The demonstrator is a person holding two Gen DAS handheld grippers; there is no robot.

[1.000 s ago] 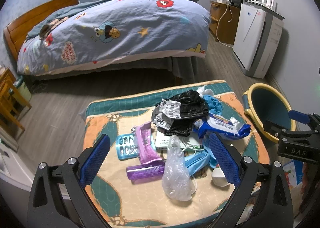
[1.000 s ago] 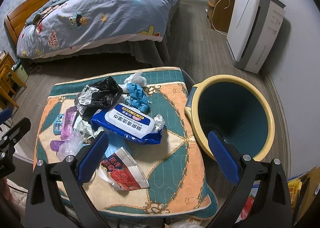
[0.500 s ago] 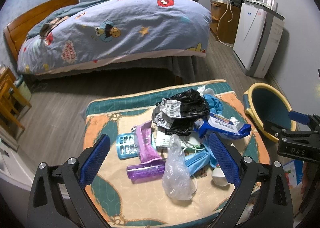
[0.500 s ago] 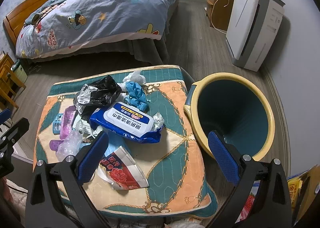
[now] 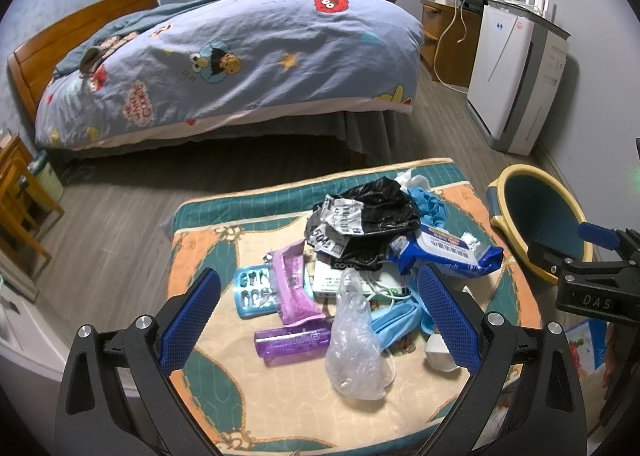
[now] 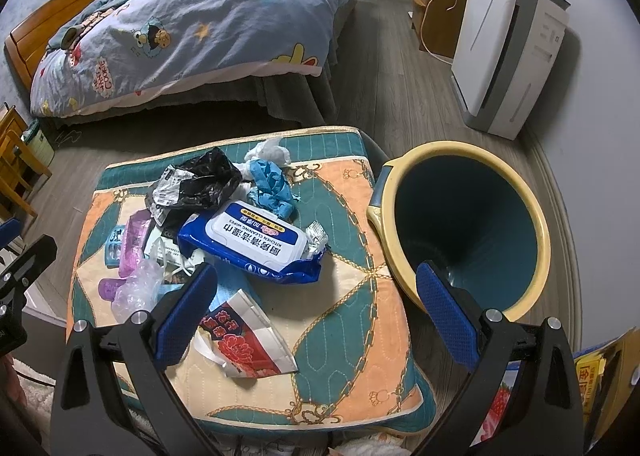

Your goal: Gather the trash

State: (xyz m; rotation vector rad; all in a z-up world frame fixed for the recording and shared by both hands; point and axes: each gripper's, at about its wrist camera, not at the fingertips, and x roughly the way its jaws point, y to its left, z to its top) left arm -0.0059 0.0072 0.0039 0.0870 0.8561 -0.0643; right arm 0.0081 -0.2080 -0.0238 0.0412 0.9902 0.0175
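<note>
Bedroom, trash piled on a quilted worktop (image 6: 352, 256), bed (image 5: 240, 55) at 12 o'clock, bin (image 6: 468, 223) at 3. Left gripper (image 5: 318, 314) and right gripper (image 6: 316, 306) fingers both wide apart, holding nothing.

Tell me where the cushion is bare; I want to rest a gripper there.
Free: the cushion strip between the wipes pack and the bin, and its near right corner. Crowded: the left and middle, under the trash pile.
</note>
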